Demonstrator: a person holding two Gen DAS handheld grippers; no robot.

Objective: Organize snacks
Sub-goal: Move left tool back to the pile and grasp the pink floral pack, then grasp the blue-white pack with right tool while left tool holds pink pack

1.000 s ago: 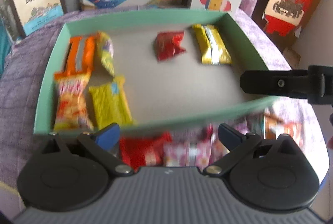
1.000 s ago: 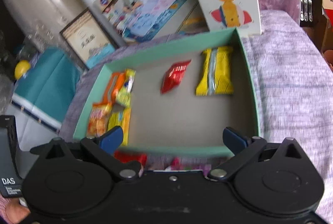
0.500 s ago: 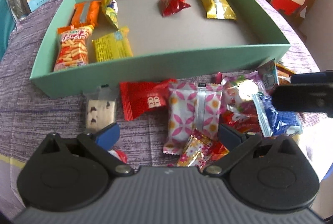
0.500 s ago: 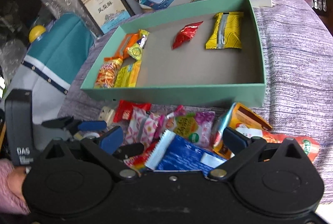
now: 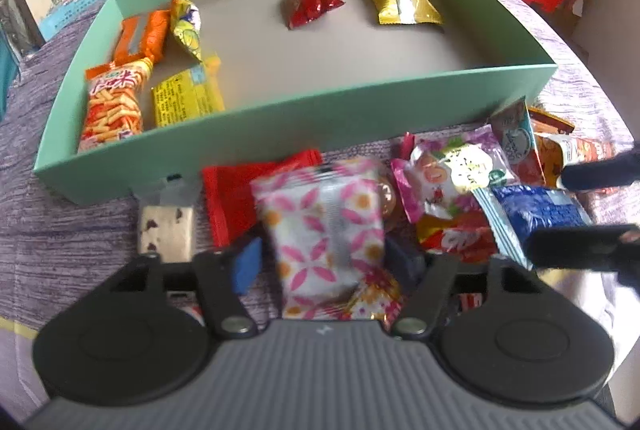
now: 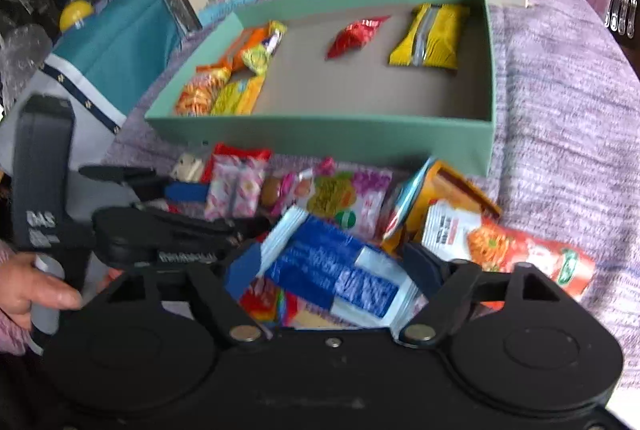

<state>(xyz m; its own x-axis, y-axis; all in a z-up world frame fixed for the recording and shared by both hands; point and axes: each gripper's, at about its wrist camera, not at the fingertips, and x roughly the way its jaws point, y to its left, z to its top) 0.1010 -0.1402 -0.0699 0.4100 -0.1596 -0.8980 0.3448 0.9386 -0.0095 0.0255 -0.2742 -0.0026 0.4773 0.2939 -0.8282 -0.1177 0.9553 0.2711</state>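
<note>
Left wrist view: I'm closing my left gripper [image 5: 324,262] around the white pink-flowered wrapper packet [image 5: 324,226], just in front of the shallow mint-green cardboard box [image 5: 320,122]. Right gripper [image 6: 324,270] is closing around the blue foil packet [image 6: 336,266]. Neither pinching yet, I judge; next I'm lifting both into the box.

I see open floor across the middle and right front of the green box [image 5: 304,118], clear between the red packet [image 5: 312,4] and the near wall. That wall stands between it and the crowded snack pile [image 6: 344,198]. My left claw [image 5: 326,264] and right claw [image 6: 334,266] crowd each other side by side.
</note>
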